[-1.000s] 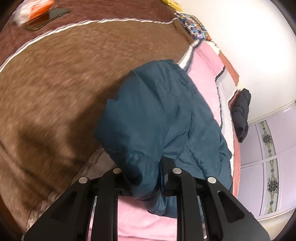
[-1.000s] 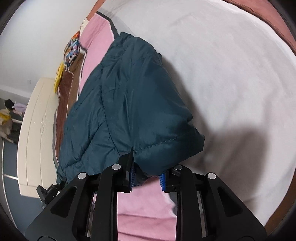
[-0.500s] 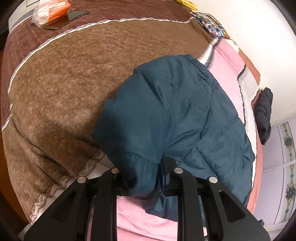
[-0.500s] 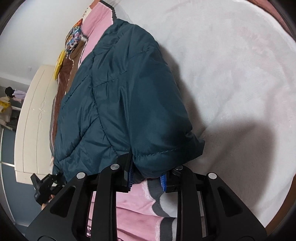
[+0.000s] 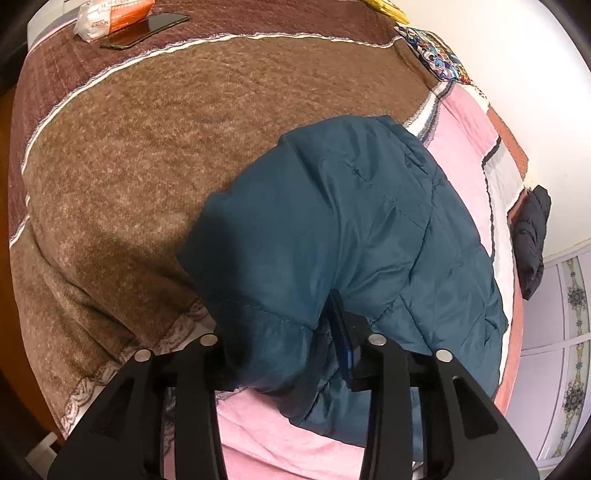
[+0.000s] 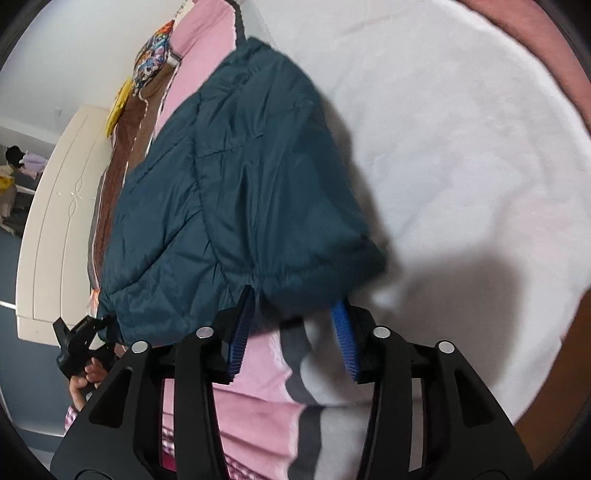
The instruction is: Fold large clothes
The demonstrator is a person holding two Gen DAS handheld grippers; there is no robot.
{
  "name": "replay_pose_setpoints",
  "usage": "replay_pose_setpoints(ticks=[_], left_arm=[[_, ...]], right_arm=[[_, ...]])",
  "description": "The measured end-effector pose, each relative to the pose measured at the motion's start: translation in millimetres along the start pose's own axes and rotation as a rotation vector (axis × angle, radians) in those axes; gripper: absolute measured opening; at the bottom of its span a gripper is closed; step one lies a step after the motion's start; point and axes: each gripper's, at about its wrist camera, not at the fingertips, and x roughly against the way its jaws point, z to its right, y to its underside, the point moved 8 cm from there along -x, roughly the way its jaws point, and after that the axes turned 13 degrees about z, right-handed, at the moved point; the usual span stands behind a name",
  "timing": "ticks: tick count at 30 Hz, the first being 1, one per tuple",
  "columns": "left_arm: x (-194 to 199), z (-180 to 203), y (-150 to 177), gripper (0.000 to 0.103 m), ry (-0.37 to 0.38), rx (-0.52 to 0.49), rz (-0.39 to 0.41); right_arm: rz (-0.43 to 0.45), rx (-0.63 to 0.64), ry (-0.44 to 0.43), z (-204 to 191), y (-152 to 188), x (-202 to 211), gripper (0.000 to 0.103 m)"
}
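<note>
A dark teal quilted jacket (image 5: 369,221) lies on the bed, folded over on itself; it also shows in the right wrist view (image 6: 236,184). My left gripper (image 5: 284,354) is shut on the jacket's near hem, with cloth bunched between the fingers. My right gripper (image 6: 293,332) is open, its blue pads (image 6: 343,332) spread apart, and the jacket's hem (image 6: 310,295) sits just beyond the fingertips, free of them.
The bed has a brown blanket (image 5: 129,166), pink stripes (image 5: 258,424) and a white fleece area (image 6: 461,147). A phone (image 5: 147,27) and an orange packet (image 5: 110,14) lie at the far corner. A black garment (image 5: 532,236) hangs at the bed edge. A white wardrobe (image 6: 62,206) stands left.
My right gripper has opened and let go of the jacket's hem, which has dropped onto the bed. My left gripper has kept its hold and lowered the hem toward the bed.
</note>
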Motion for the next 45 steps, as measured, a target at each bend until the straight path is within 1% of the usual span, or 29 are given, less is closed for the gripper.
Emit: replay_pose_setpoints(ticks=[2,4,6,7,8,10,13,15,18,19,21,24,26,28,29,30,33,35,38,40,42,44,45], left_arm=[[-0.4,2.1,1.0,0.047,0.021,-0.018,-0.008],[0.9,6.1,3.2,0.049,0.033,-0.042,-0.009],[0.9,8.2,4.3,0.051,0.055,-0.067,-0.010],[0.8,8.2,4.3,0.051,0.064,-0.075,-0.010],[0.7,8.0,4.1,0.051,0.077,-0.079,-0.013],[0.9,6.7,4.2,0.051,0.105,-0.073,-0.018],[0.4,0.4,3.9,0.051,0.148,-0.054,-0.032],[0.2,-5.1,3.3,0.051,0.170,-0.035,-0.040],[0.3,-10.3,1.6,0.051,0.194,-0.004,-0.045],[1.4,-9.9,1.2,0.051,0.208,-0.006,-0.046],[3.0,-9.3,1.3,0.051,0.223,-0.024,-0.048],[5.0,-7.4,1.7,0.051,0.245,-0.057,-0.046],[5.4,-7.4,1.3,0.051,0.262,-0.061,-0.047],[5.7,-8.5,0.0,0.049,0.278,-0.058,-0.051],[6.0,-9.4,-1.2,0.039,0.285,-0.053,-0.051],[5.2,-9.1,-3.3,0.034,0.294,-0.053,-0.050],[6.9,-7.1,-7.1,0.024,0.329,-0.072,-0.043],[10.3,-2.7,-6.6,0.022,0.334,-0.110,-0.022],[11.3,1.7,-4.4,0.020,0.323,-0.136,-0.009],[11.8,1.0,-4.6,0.019,0.323,-0.127,-0.010],[13.1,4.9,-5.4,0.019,0.324,-0.135,-0.003],[15.7,6.6,-5.1,0.019,0.320,-0.146,0.007],[16.4,6.7,-5.5,0.019,0.321,-0.150,0.011]], right_arm=[[0.031,0.002,0.024,2.3,3.6,14.2,0.045],[0.063,0.025,0.046,-4.5,5.8,27.0,0.045],[0.094,0.062,0.040,-22.8,5.7,33.8,0.045],[0.103,0.095,0.025,-37.4,5.6,34.8,0.043],[0.109,0.118,0.018,-44.9,5.3,35.1,0.039],[0.114,0.192,-0.002,-80.0,3.6,26.6,0.023],[0.106,0.279,-0.046,-138.8,-3.7,-3.7,0.013],[0.088,0.325,-0.056,-171.1,-8.6,-31.5,0.010],[0.063,0.379,-0.045,-206.3,-18.3,-74.7,0.007],[0.064,0.392,-0.036,-210.6,-21.4,-83.3,0.007],[0.068,0.429,0.001,-233.0,-29.9,-112.2,0.007],[0.040,0.422,0.035,-242.4,-37.8,-147.7,0.007],[0.028,0.411,0.069,-240.1,-44.6,-168.1,0.007],[-0.010,0.391,0.098,-232.8,-46.6,-189.9,0.007],[-0.028,0.383,0.108,-228.8,-46.3,-196.4,0.007],[-0.048,0.376,0.122,-222.9,-45.2,-203.6,0.003],[-0.075,0.367,0.143,-214.0,-47.4,-217.0,0.002],[-0.083,0.386,0.161,-214.3,-48.8,-219.8,0.001],[-0.078,0.414,0.173,-220.9,-48.8,-211.4,0.004],[-0.050,0.403,0.113,-229.6,-44.3,-187.6,0.004],[-0.022,0.424,0.062,-232.7,-34.3,-159.9,0.005],[-0.021,0.448,0.031,-230.9,-15.5,-131.8,0.006],[-0.037,0.453,0.009,-227.5,-0.1,-119.1,0.006]])
